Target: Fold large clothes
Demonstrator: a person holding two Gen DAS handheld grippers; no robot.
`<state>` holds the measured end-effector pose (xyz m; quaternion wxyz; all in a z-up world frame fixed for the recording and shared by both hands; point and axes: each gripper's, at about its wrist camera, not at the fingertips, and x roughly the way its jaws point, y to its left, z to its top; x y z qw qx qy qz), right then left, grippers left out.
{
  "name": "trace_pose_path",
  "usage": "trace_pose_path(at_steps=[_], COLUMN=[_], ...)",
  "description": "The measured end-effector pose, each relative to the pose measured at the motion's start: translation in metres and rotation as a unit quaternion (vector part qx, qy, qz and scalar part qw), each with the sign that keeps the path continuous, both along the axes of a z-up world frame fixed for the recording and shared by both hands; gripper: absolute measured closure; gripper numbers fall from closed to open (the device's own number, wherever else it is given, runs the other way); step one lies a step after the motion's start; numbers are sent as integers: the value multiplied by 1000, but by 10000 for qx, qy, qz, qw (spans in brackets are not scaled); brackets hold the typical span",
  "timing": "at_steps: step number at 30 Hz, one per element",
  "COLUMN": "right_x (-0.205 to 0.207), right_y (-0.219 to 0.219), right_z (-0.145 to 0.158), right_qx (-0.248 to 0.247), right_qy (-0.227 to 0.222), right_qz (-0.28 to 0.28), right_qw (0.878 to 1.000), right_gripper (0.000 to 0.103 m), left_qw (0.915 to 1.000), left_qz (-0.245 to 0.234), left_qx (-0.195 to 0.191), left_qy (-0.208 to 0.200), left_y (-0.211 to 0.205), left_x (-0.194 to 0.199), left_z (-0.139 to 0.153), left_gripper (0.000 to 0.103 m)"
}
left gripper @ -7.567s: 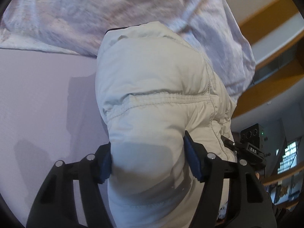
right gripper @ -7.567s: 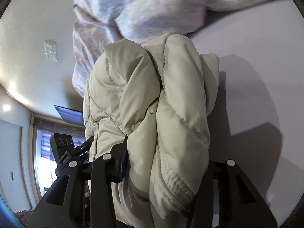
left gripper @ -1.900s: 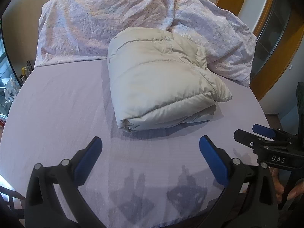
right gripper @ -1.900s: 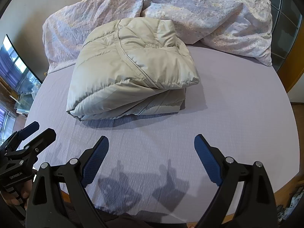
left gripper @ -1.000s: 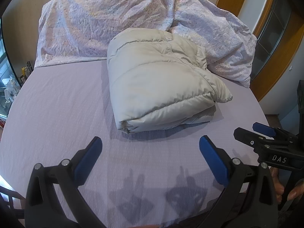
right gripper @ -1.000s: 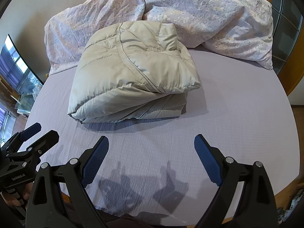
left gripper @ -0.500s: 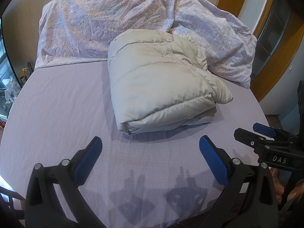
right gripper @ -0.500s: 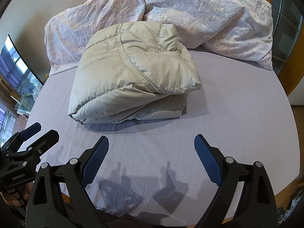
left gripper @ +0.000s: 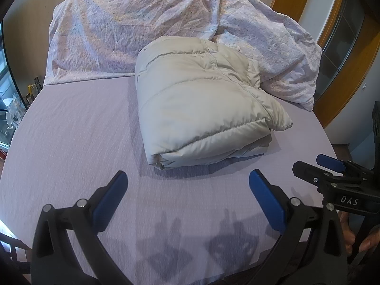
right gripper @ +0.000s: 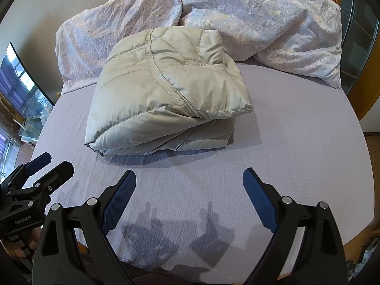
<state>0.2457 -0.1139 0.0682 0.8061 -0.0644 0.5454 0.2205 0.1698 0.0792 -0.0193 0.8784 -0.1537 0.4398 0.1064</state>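
Note:
A beige puffer jacket (left gripper: 201, 104) (right gripper: 166, 90) lies folded into a thick rectangular bundle on the lilac bed sheet (left gripper: 71, 142) (right gripper: 296, 130), its far end against the bedding. My left gripper (left gripper: 187, 185) hovers open over the sheet near the bed's front edge, well short of the jacket, with nothing between its blue pads. My right gripper (right gripper: 188, 185) is likewise open and empty, held back from the bundle. Each gripper shows in the other's view: the right one (left gripper: 330, 166) at the right edge, the left one (right gripper: 45, 166) at the left edge.
A crumpled floral duvet (left gripper: 142, 28) (right gripper: 261, 19) is heaped along the head of the bed behind the jacket. A wooden window frame (left gripper: 337, 71) rises at the right. A screen and glass shelf (right gripper: 26, 99) stand left of the bed. A person's hand (left gripper: 351, 237) holds the right gripper.
Long ago both grippers were shut on the lifted jacket; it now lies folded on the bed and both are open. Over the last second almost nothing has moved.

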Motion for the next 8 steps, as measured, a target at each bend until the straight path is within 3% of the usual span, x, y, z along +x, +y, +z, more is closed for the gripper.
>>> trace_pose_path(at_steps=[8], right_x=[0], right_y=[0], right_z=[0], right_qx=[0], right_qy=[-5], right_qz=[-2], right_qw=[10000], right_gripper=[10], left_qw=[10000], left_qz=[12], left_qx=[-2], left_qy=[-4], left_y=[3], left_x=[0], left_z=[-1], left_gripper=[2])
